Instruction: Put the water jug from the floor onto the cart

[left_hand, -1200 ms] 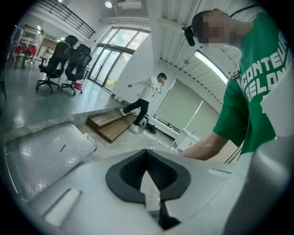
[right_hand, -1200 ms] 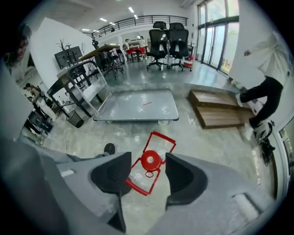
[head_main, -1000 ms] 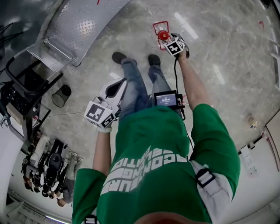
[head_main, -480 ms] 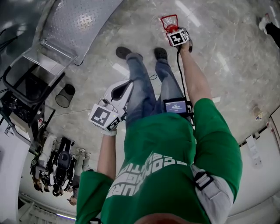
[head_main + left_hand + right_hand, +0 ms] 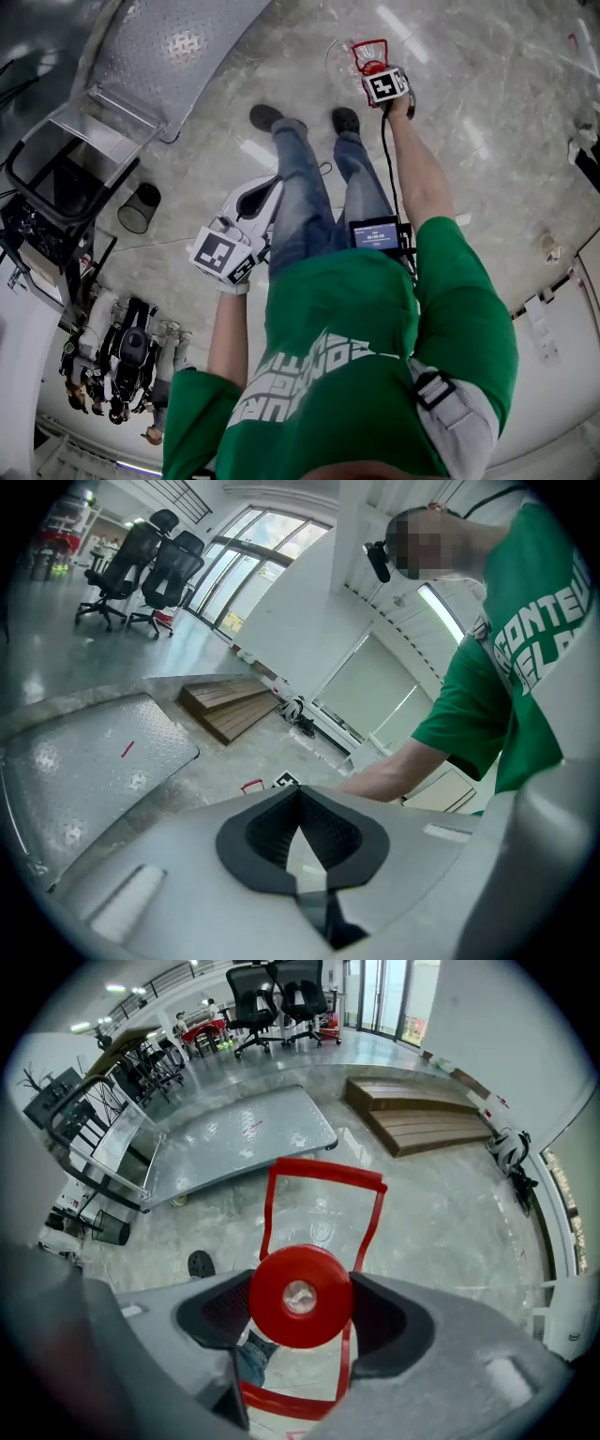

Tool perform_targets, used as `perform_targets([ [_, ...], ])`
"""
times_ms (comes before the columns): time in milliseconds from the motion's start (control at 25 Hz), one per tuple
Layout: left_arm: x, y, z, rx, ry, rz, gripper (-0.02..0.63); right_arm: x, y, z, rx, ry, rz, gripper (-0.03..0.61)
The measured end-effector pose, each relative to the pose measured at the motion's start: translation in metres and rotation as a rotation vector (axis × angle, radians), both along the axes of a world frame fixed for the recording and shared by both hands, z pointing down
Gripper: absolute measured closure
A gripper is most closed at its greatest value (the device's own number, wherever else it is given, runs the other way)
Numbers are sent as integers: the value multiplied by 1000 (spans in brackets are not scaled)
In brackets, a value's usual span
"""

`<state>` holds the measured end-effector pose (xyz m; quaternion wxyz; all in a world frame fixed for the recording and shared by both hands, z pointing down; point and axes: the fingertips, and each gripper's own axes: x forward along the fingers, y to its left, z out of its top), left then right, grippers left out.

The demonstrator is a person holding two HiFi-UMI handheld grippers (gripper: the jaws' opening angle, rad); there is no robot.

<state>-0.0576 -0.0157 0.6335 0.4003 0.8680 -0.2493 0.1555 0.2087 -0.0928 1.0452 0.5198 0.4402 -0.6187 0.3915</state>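
The water jug (image 5: 339,56) stands on the marble floor ahead of the person's shoes; it is clear, with a red cap (image 5: 300,1296) and a red carrying frame (image 5: 323,1172). My right gripper (image 5: 376,71) points straight down over it. Its jaws are opening, with the cap between the pads and no clear press on it. My left gripper (image 5: 262,187) hangs by the person's left leg, shut with nothing in it; its pads (image 5: 330,834) meet at the tips. The cart (image 5: 176,49) is a flat metal platform on the floor to the left, also in the right gripper view (image 5: 234,1140).
The cart's black push handle (image 5: 58,142) rises at its near end. A black bin (image 5: 137,205) stands beside it, and office chairs (image 5: 111,362) are bunched at lower left. Wooden steps (image 5: 424,1116) lie beyond the jug. A screen unit (image 5: 377,234) hangs at the person's waist.
The right gripper has come down onto the jug, so its cube now covers the red cap. The left gripper has sunk a little beside the leg.
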Motion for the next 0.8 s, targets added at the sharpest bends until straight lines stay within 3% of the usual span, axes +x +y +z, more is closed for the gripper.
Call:
perform_targets([
  [200, 6, -3, -18, 31, 9, -37, 604, 9, 5, -53, 31, -43, -33, 282],
  [440, 24, -13, -46, 137, 39, -69, 604, 25, -11, -136, 118, -92, -94, 282],
  [800, 29, -31, -101, 309, 14, -147, 604, 31, -56, -316, 455, -175, -200, 282],
])
